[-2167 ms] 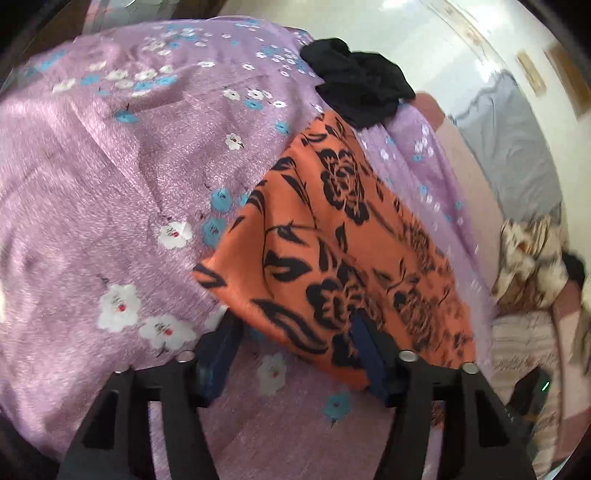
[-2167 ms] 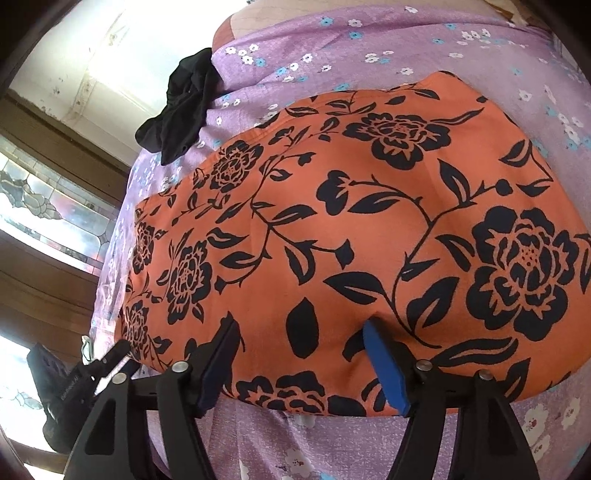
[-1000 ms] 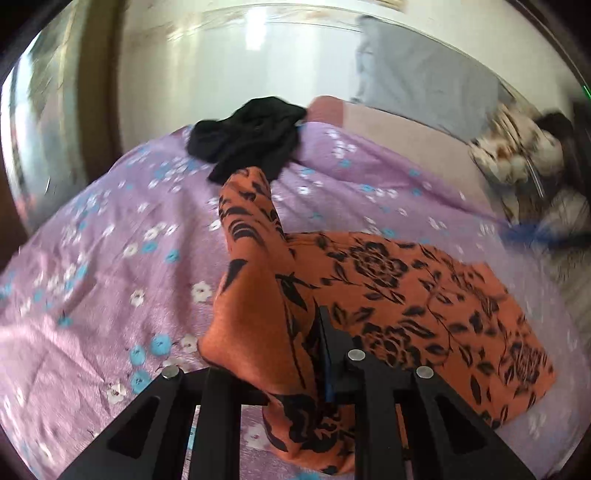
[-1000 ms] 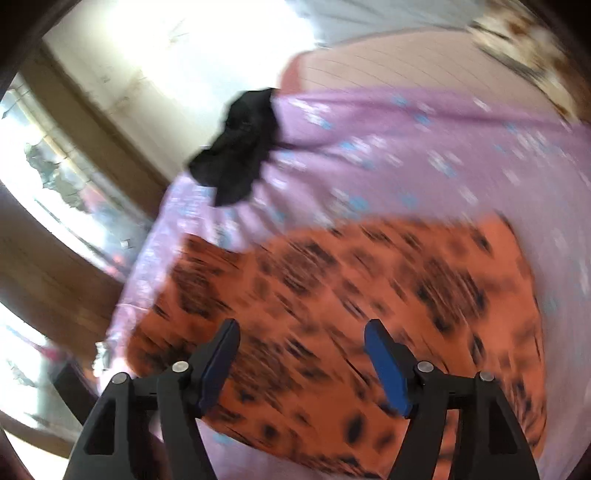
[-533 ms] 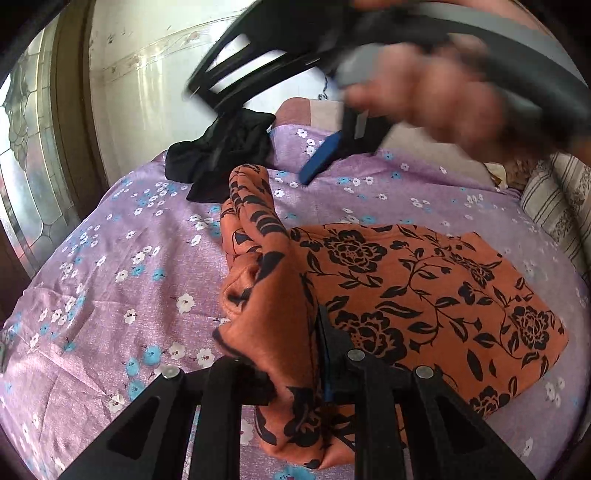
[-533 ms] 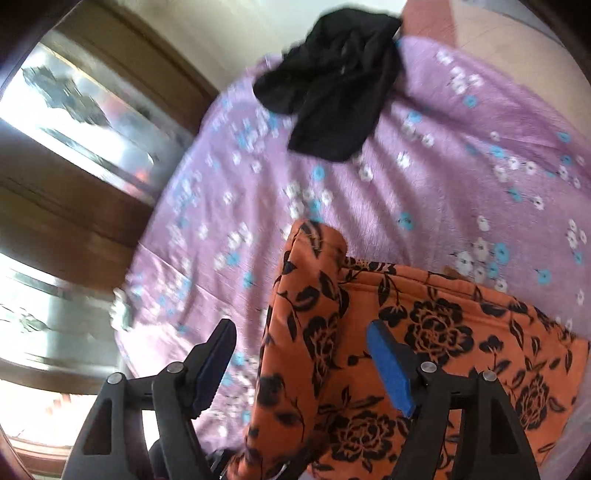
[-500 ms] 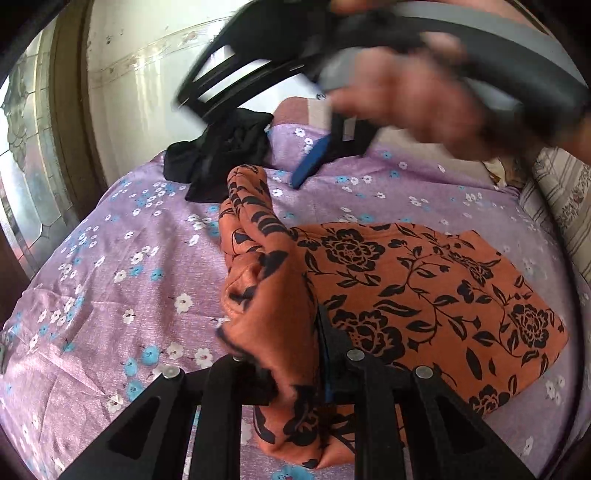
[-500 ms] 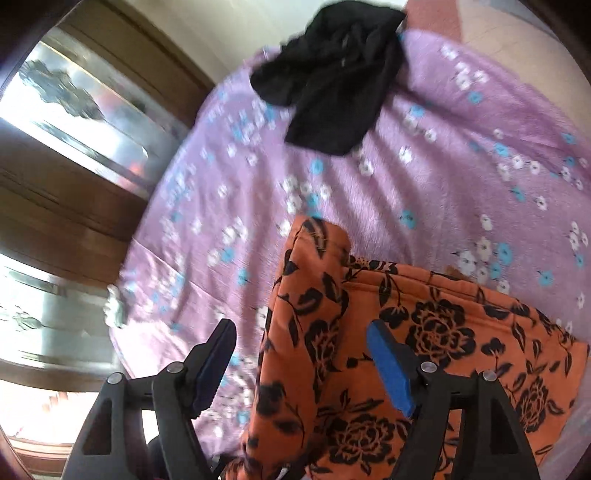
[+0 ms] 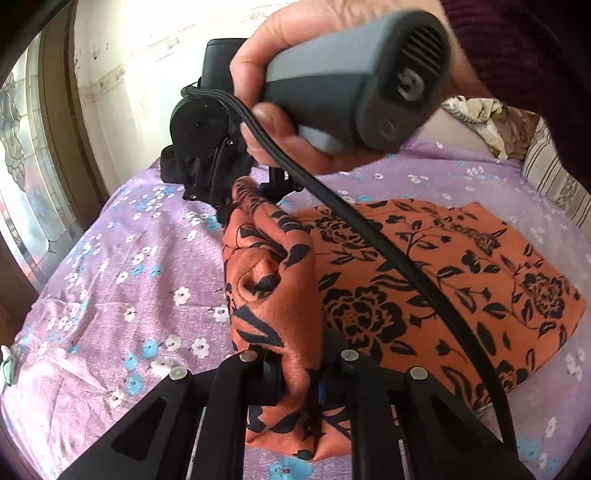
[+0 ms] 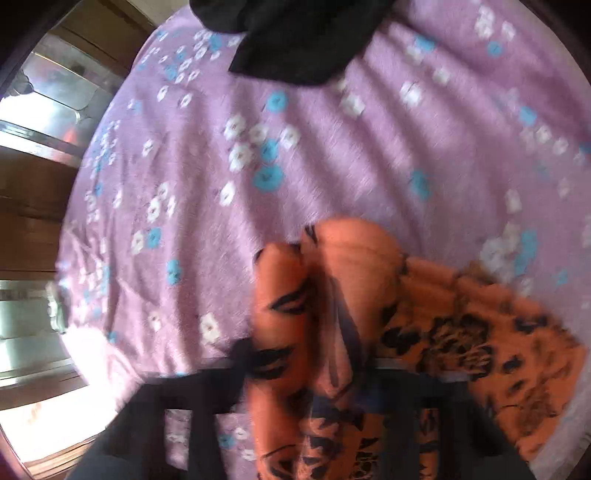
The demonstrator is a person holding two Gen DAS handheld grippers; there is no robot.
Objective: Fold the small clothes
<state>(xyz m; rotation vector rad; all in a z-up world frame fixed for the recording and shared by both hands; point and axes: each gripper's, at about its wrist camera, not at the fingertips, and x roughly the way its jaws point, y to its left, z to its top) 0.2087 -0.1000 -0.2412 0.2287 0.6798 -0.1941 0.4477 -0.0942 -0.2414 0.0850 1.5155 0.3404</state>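
Note:
An orange garment with black flowers (image 9: 443,280) lies on the purple floral bedsheet (image 9: 110,258), its left edge lifted into a raised fold. My left gripper (image 9: 295,373) is shut on the near end of that fold. A person's hand (image 9: 295,122) holds my right gripper (image 9: 258,192) pointing down at the fold's far end. In the blurred right wrist view the right gripper (image 10: 306,365) has its jaws closing, with the bunched orange garment (image 10: 332,295) filling the gap between them.
A black garment (image 10: 303,33) lies in a heap at the far end of the bedsheet (image 10: 406,147). A black cable (image 9: 406,269) hangs across the orange cloth. A wooden window frame (image 9: 33,166) stands at the left, and pillows (image 9: 554,181) at the right.
The right gripper came down onto the far end of the raised fold and its jaws narrowed around the cloth. The left gripper kept its hold on the near end.

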